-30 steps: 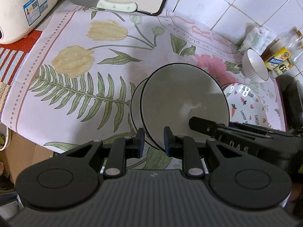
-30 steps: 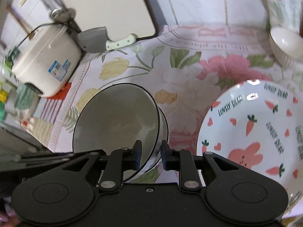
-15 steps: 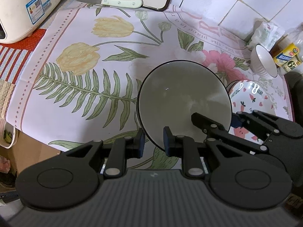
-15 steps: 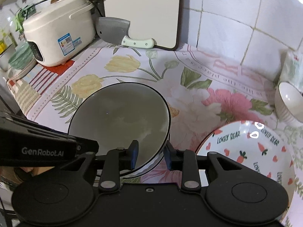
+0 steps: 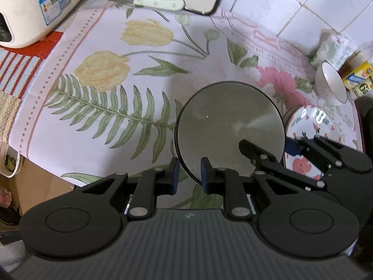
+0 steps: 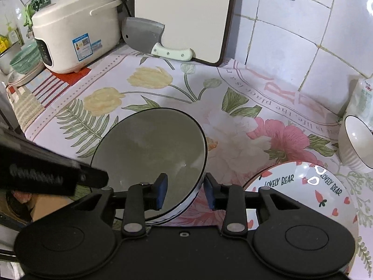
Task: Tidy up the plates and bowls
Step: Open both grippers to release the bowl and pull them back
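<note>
A grey bowl (image 5: 230,121) (image 6: 151,144) with a dark rim rests on the flowered cloth (image 6: 233,140), and a second rim shows just under its near edge. My left gripper (image 5: 190,177) is shut on the near rim. In the right wrist view it is the black bar (image 6: 46,175) at the left. My right gripper (image 6: 185,192) straddles the opposite rim with its jaws opening. One pad is inside the bowl and the other stands clear of the wall. To the right lie a carrot-print plate (image 6: 303,186) (image 5: 305,126) and a small white bowl (image 6: 354,147) (image 5: 331,86).
A rice cooker (image 6: 72,30) stands at the back left, with a cleaver (image 6: 144,35) and a cutting board (image 6: 186,16) leaning on the tiled wall. A bag and a bottle (image 5: 356,79) crowd the right corner. The cloth's left half is bare, and the counter edge drops off at the lower left.
The grey bowl has gone from tilted to lying flat over the one beneath. My right gripper has rolled upright and its jaws have widened off the rim. The left gripper keeps its hold.
</note>
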`<state>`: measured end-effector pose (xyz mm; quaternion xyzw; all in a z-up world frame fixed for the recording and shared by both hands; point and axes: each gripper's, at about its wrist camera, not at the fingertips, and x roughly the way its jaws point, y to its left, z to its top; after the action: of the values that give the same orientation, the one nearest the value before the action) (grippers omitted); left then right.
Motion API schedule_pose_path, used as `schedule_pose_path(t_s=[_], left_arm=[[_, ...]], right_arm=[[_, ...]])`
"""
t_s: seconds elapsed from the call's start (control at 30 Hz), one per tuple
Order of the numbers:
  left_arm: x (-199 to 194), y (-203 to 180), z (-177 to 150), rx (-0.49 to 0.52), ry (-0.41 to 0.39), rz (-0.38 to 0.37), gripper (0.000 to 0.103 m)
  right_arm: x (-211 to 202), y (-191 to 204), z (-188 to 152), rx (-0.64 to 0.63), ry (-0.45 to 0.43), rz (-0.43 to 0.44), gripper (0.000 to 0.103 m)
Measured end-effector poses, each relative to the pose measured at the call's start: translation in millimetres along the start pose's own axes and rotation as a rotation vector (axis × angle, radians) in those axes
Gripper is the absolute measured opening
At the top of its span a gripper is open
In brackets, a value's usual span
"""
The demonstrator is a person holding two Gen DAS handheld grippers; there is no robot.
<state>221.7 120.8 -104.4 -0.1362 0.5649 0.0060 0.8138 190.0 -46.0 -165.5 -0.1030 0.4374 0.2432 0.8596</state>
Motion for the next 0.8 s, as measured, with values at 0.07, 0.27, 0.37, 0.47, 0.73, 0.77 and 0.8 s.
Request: schedule_pose_path(t_s=[0.07, 0.27, 0.37, 0.47, 0.73, 0.77, 0.8], left_arm=[[-0.2, 0.2, 0.3, -0.002, -0.004, 0.012, 0.018], [-13.6, -2.5, -2.6, 0.002, -0.029, 0.020, 0.019], [-29.2, -11.1, -6.5, 0.048, -0.054, 0.033, 0.022], [-44.8, -20.5, -11.3, 0.082, -0.067, 0.025, 0.024], [-84.9, -60.5, -26.4, 0.194, -0.084, -0.012, 0.036], [-87.9, -66.7, -28.2, 0.210, -0.077, -0.009, 0.037], [-90.9, -73.6, -30.1, 0.229, -0.072, -0.002, 0.038]], right_arm=[[2.3, 0.3, -3.8, -0.016, -0.012, 0.003, 0.040], [-2.9, -8.8, -6.8, 0.025, -0.036, 0.050, 0.040], [-24.5, -13.0, -7.2, 0.036, -0.100, 0.063, 0.040], [-51.1, -19.4, -8.6, 0.052, -0.158, 0.074, 0.041], [-116.0, -54.2, -27.3, 0.074, -0.266, 0.042, 0.043], [-122.6, -58.8, -29.1, 0.074, -0.274, 0.028, 0.043], [-130.1, -62.7, -31.4, 0.078, -0.284, 0.005, 0.044]])
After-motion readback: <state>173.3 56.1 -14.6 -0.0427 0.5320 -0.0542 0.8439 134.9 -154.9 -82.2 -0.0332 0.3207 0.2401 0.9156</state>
